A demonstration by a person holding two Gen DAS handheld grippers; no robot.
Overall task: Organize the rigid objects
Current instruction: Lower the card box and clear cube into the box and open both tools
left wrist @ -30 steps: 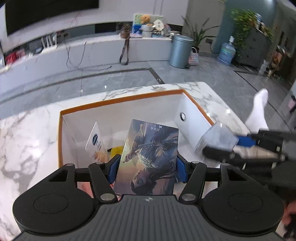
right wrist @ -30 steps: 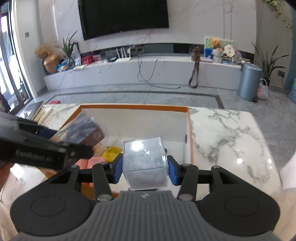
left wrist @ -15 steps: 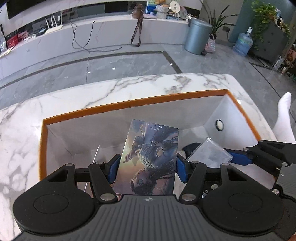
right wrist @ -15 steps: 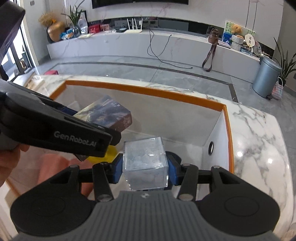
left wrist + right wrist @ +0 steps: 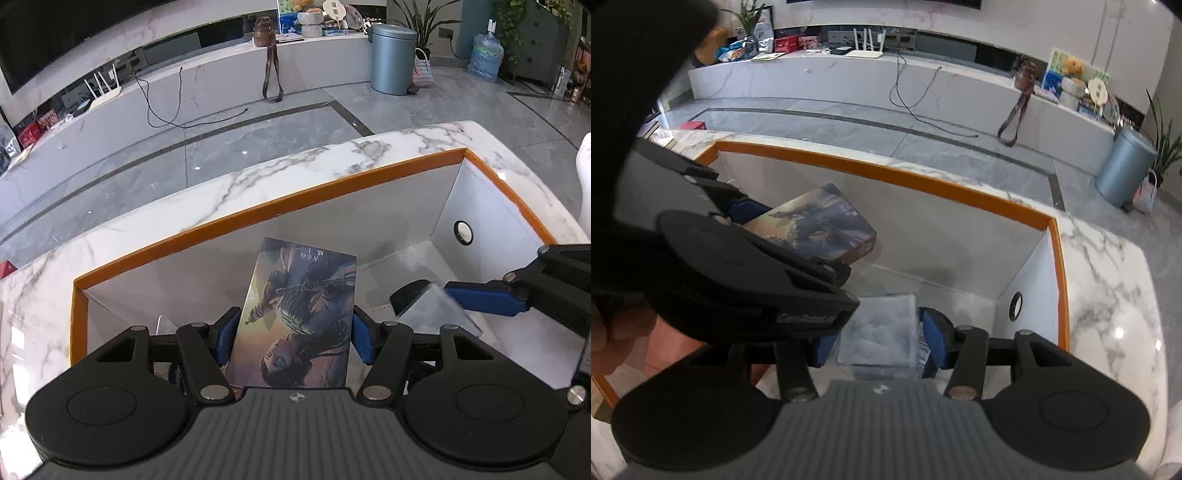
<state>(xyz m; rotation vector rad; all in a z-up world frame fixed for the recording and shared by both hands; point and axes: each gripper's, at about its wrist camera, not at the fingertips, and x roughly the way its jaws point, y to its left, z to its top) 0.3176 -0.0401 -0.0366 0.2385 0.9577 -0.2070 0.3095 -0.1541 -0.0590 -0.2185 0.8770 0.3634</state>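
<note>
My left gripper is shut on a flat box with a fantasy picture, holding it by its long edges over the left half of a white storage box with an orange rim. The right wrist view shows that picture box above the storage box floor. My right gripper hangs low inside the storage box. Its jaws are opening around a clear plastic box, and a thin gap shows at the right pad. In the left wrist view the clear box lies under a blue finger.
A black object lies on the storage box floor by the clear box. The right wall has a round hole. The storage box stands on a marble table. A hand holds the left gripper. A white-socked foot is beyond the table.
Both grippers have come down into the storage box with their loads. The left gripper now covers the left of the right wrist view. The clear box sits lower between the right pads.
</note>
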